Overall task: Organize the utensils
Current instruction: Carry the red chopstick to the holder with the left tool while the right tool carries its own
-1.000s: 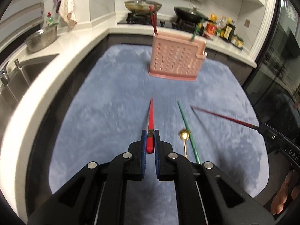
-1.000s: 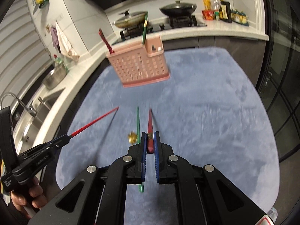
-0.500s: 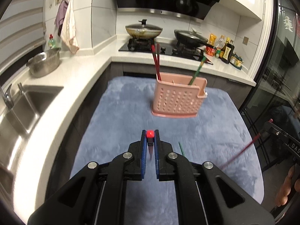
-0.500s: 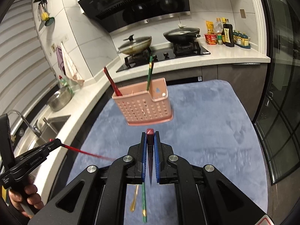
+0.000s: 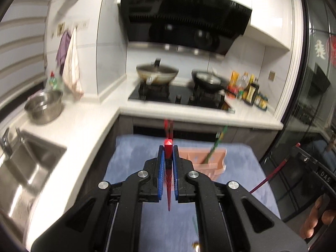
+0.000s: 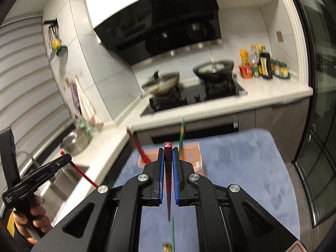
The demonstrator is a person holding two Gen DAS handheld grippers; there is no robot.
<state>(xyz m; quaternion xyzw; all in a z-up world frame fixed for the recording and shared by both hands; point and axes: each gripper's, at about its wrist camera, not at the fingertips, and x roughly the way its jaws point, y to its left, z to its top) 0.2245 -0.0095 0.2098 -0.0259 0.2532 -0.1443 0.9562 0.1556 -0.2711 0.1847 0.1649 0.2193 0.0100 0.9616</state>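
Kitchen counters wrap a blue mat in this fisheye pair, both views blurred.

The left gripper has its blue pads pinched on a red chopstick. The stick's blunt square end rises just above the fingertips; its long axis runs down between the fingers, and the thin tip hangs below them over the mat. The right gripper is clamped the same way on a dark red chopstick, blunt end up and point down toward the mat.

Just beyond both sets of fingers stands a pink holder on the mat, partly hidden by the grippers. Red sticks lean out of its left side, tilted leftward in the right-wrist view; a green stick leans out near its right side, top tilted right in the left-wrist view. Low on the mat lie another green stick and a small gold item, too blurred to name.

Each camera catches the other gripper at its frame edge, held by a hand, with its chopstick slanting down toward the mat.

Farther out: a sink and steel bowl at left, two pans on a black hob, a dark hood above, bottles at right.
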